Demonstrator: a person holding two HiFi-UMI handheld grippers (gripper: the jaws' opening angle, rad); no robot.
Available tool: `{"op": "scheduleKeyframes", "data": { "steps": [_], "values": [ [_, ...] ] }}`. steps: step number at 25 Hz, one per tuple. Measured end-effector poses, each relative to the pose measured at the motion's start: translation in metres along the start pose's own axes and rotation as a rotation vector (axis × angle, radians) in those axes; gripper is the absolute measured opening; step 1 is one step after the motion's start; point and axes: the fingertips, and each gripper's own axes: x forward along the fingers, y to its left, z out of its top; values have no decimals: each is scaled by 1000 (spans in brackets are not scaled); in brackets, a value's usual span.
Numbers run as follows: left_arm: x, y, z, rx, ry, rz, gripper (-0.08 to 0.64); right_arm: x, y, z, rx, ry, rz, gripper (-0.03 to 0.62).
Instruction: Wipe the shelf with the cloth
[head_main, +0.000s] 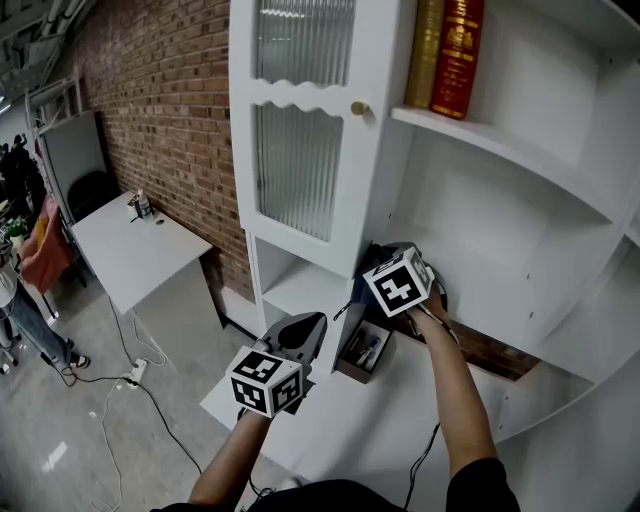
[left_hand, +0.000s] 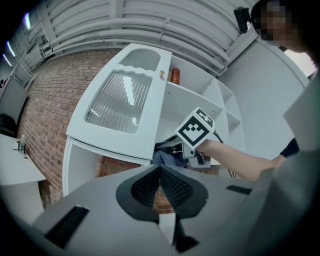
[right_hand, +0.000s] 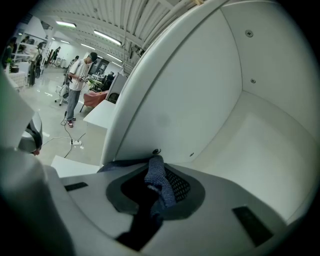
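Holding the cloth inside the shelf compartment, centre of the head view.
Right gripper (right_hand: 156, 169) has its jaws clamped on the blue cloth (right_hand: 161, 186), close to the left wall of the white shelf (right_hand: 260, 145). Left gripper (left_hand: 160, 171), at lower centre, has its jaws pressed together with nothing between them.

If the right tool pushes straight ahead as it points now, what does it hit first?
Most likely the shelf compartment's white inner wall, with the cloth it grips touching first; depth is unclear.
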Motion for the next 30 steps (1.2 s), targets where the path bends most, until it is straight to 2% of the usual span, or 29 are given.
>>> {"op": "scheduleKeyframes", "data": {
  "steps": [8, 17, 30],
  "values": [
    [3, 4, -3, -15, 6, -13, 17, 0, 1, 0, 7, -3, -15, 64],
    [13, -14, -9, -18, 28, -79, 17, -8, -5, -7, 43, -4, -39, 64],
    [18, -28, -14, -21, 41, -118, 17, -23, -18, -27, 46, 27, -84, 64]
  ]
}}
